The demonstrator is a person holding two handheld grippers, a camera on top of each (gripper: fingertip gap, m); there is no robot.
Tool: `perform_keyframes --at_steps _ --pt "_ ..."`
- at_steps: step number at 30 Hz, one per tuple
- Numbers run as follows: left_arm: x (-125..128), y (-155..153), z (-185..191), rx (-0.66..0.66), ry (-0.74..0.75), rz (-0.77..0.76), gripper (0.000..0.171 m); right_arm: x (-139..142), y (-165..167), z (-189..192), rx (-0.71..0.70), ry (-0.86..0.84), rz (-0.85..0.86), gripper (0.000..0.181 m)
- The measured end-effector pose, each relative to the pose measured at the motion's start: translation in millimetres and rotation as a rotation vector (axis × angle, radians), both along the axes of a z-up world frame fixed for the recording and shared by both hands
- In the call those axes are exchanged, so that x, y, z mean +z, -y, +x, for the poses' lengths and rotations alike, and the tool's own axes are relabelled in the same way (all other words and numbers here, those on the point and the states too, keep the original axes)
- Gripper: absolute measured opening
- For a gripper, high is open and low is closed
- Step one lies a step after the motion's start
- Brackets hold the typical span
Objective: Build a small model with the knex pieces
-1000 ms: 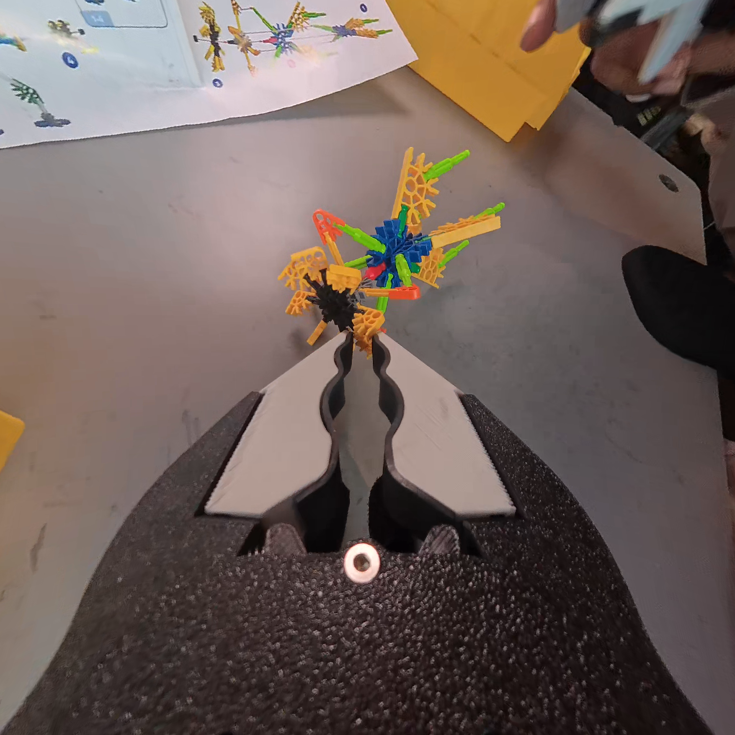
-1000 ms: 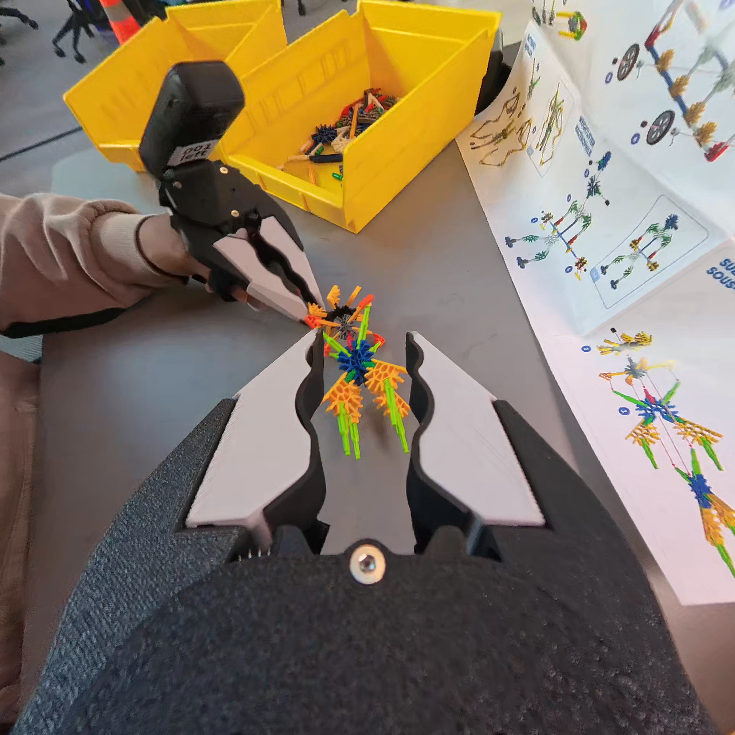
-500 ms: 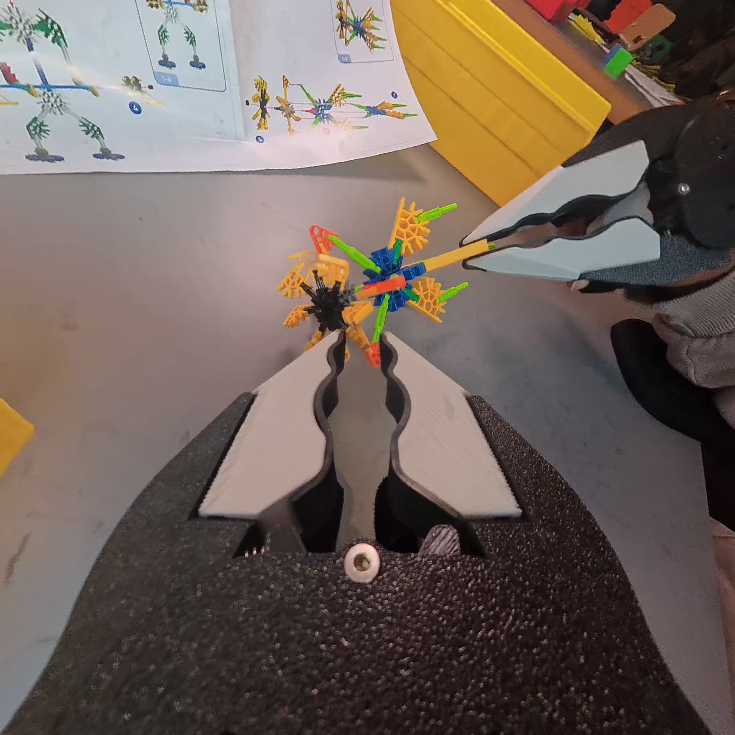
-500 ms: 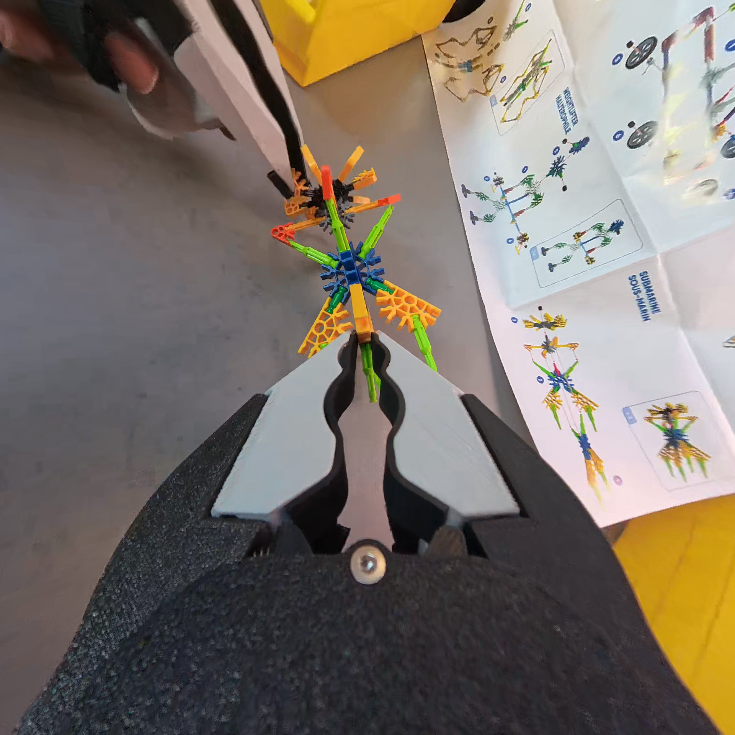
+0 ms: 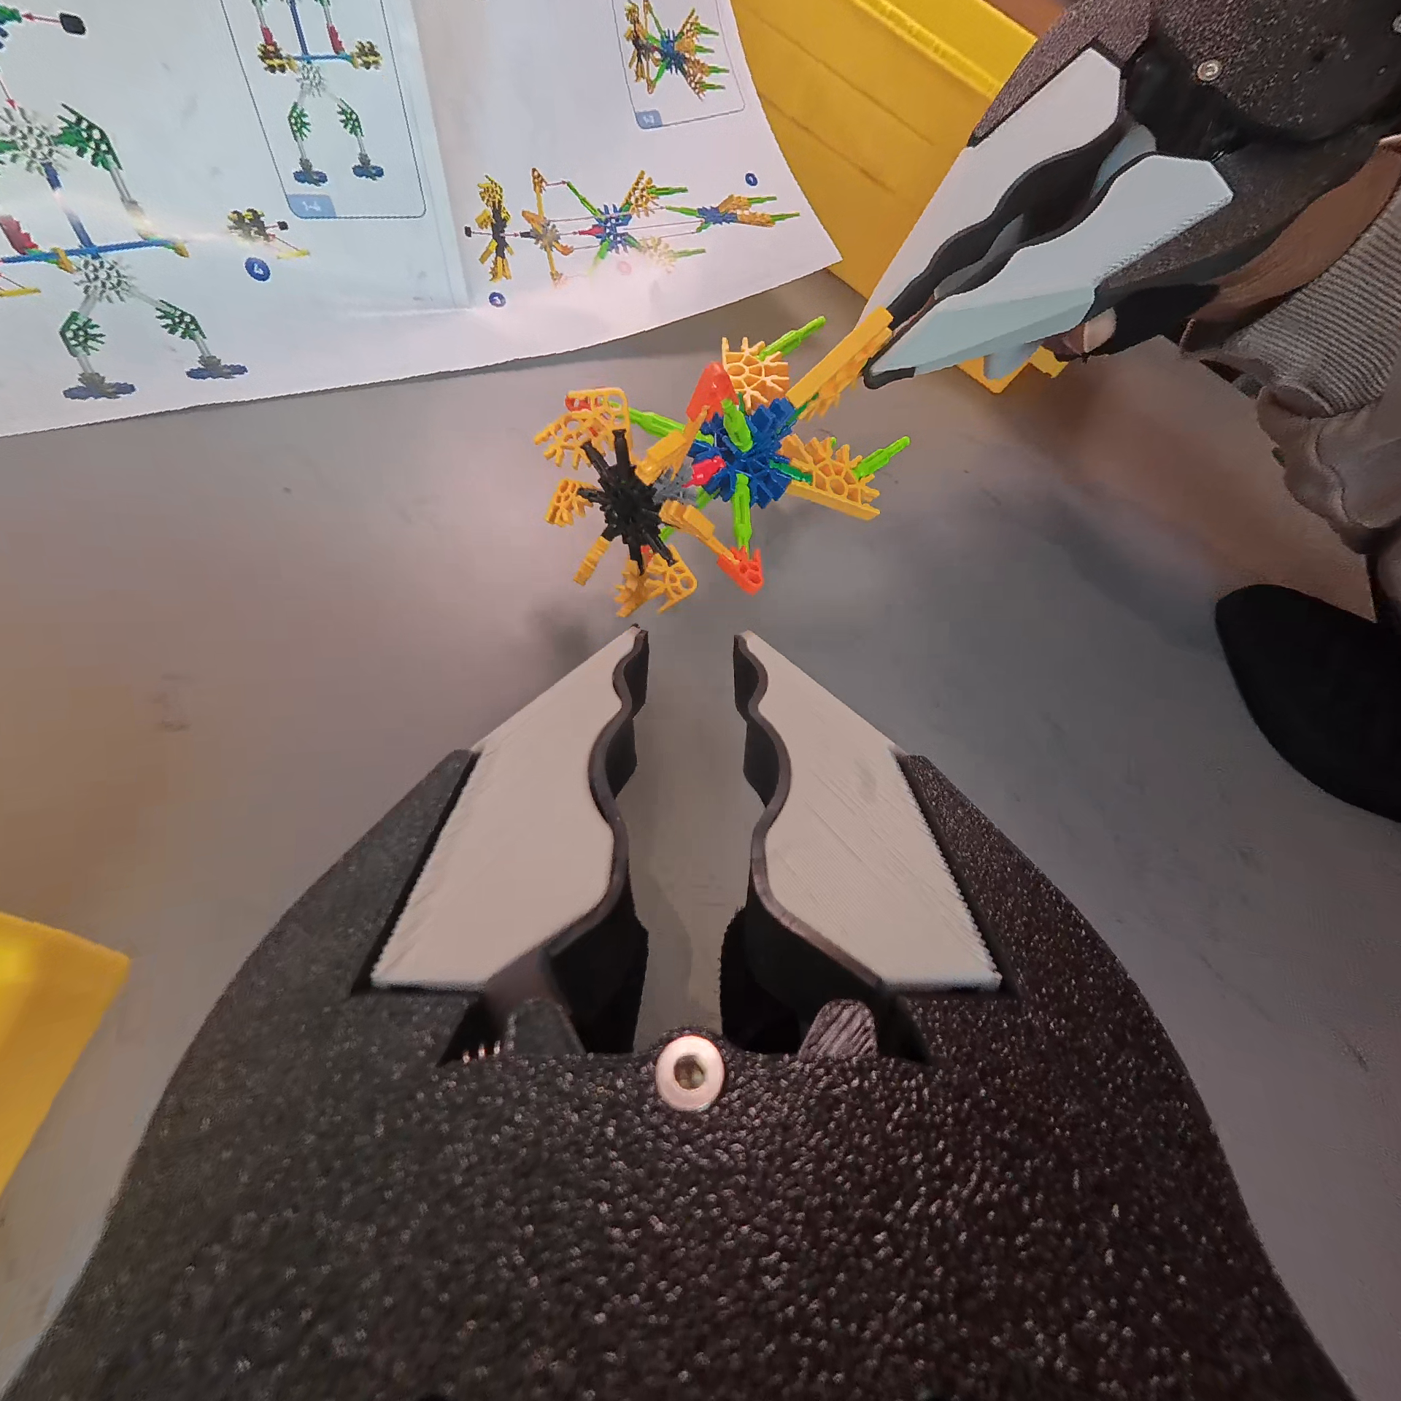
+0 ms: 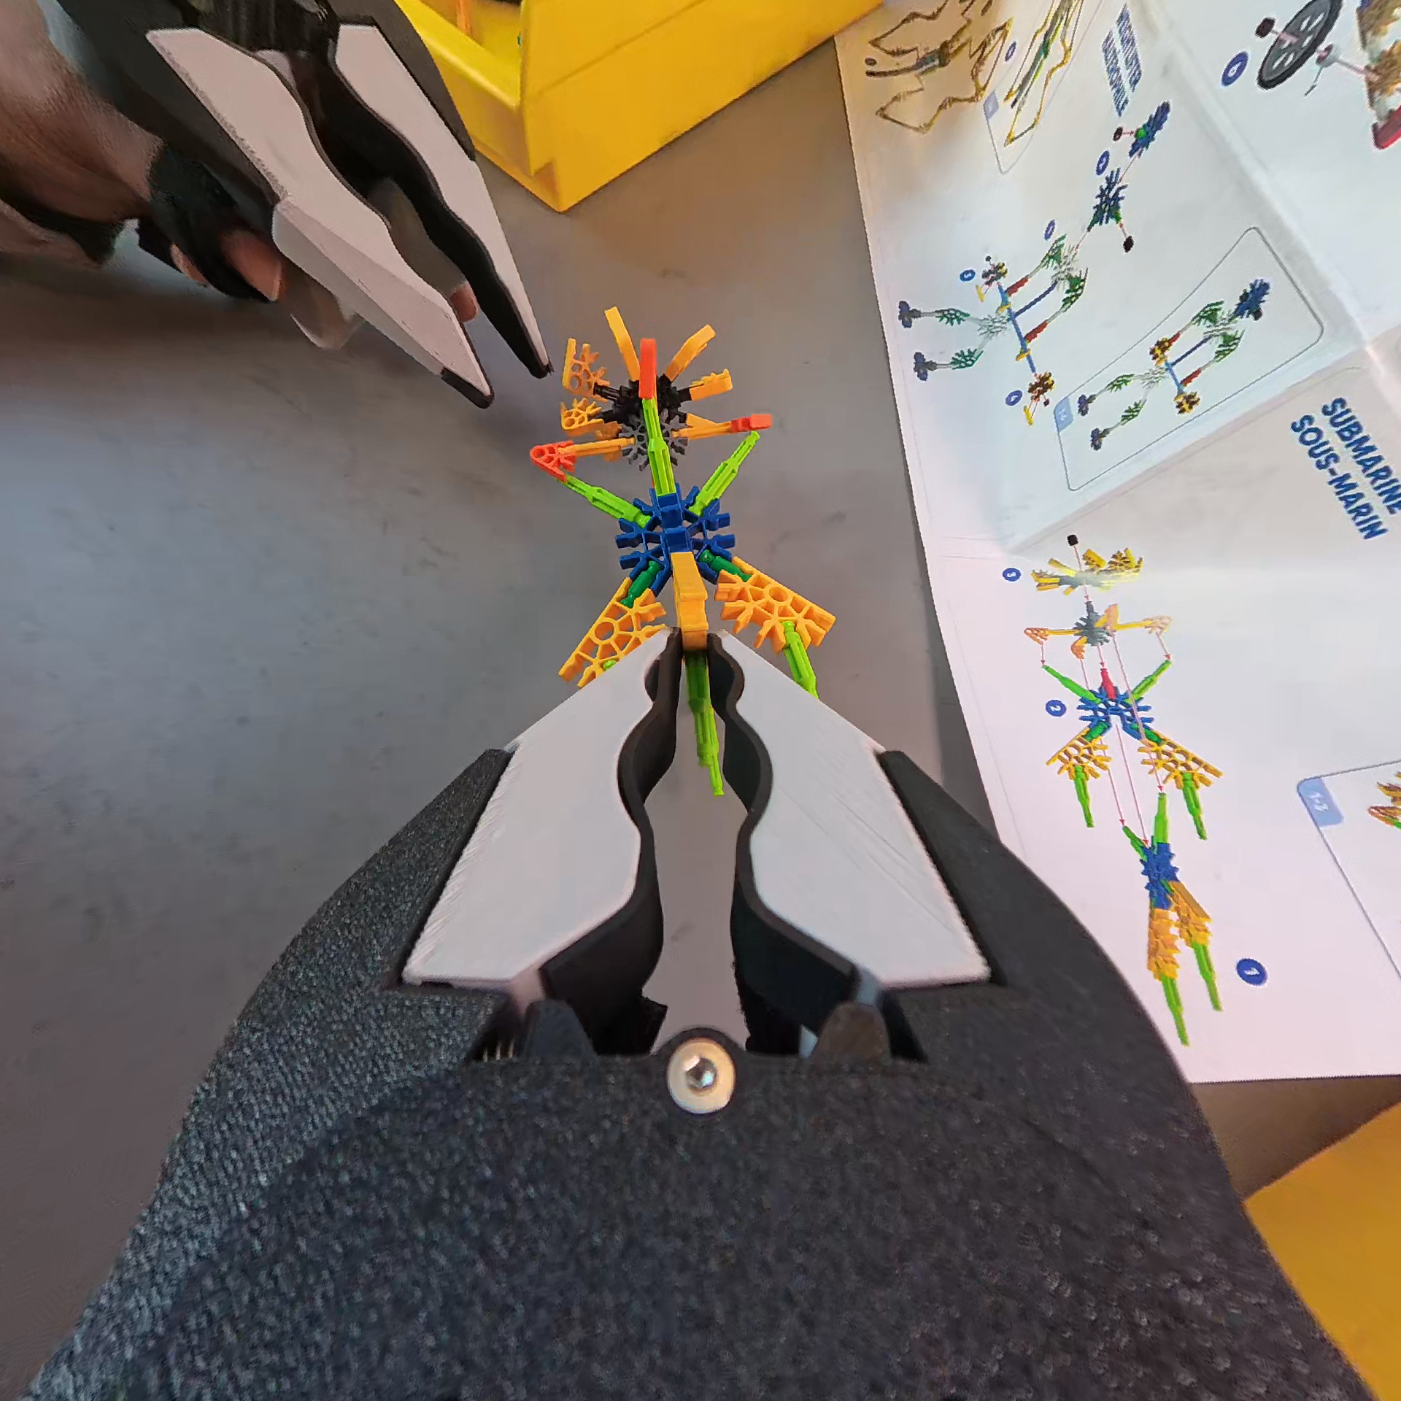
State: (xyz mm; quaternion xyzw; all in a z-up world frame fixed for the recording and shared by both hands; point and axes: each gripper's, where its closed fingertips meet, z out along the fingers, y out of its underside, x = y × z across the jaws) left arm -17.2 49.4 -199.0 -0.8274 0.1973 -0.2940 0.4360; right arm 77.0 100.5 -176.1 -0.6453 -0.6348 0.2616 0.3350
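The right gripper (image 6: 691, 644) pinches a yellow rod (image 6: 688, 599) at the near end of a toy model (image 6: 667, 493) of plastic rods and connectors, its tips pressed onto the rod, a green rod (image 6: 703, 728) trailing back between the fingers. The model extends away from the tips, held above the grey table (image 6: 227, 606): blue hub (image 6: 671, 527) first, black hub (image 6: 640, 398) farthest. The left gripper (image 5: 688, 637) stands slightly spread and holds nothing, its tips just beside the black hub (image 5: 629, 500), not touching it. Beyond lie a printed instruction sheet (image 5: 379, 189) and a yellow bin (image 6: 644, 83).
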Motion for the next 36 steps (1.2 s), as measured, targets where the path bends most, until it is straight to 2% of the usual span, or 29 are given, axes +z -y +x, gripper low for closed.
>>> perform_keyframes --at_steps 5,10,13,17,23,27,31,33,36 --pt "3 -18 16 -0.04 -0.004 0.015 0.022 3 -8 -4 0.003 0.094 0.096 0.016" --pt "-1 -17 20 -0.055 -0.056 0.028 0.016 -2 -3 -12 0.058 0.214 0.18 0.004" --pt "5 -17 17 -0.049 -0.037 0.048 0.016 3 3 -14 0.106 0.234 0.118 0.004" --pt "16 -19 10 -0.024 0.01 0.067 0.018 34 -8 -9 0.118 0.205 0.001 0.004" --pt "8 -13 6 -0.029 -0.002 0.052 0.019 88 -58 18 0.074 0.147 -0.134 0.003" --pt "9 -7 12 -0.06 -0.005 0.064 0.019 111 -99 38 0.011 0.113 -0.145 0.004" --pt "31 2 25 -0.086 0.058 0.159 0.027 123 -132 51 -0.038 0.096 -0.139 0.003" --pt "46 6 29 -0.064 0.073 0.235 0.036 126 -146 56 -0.053 0.103 -0.137 0.003" --pt "63 14 37 -0.038 0.067 0.324 0.039 131 -159 61 -0.064 0.079 -0.157 0.003"
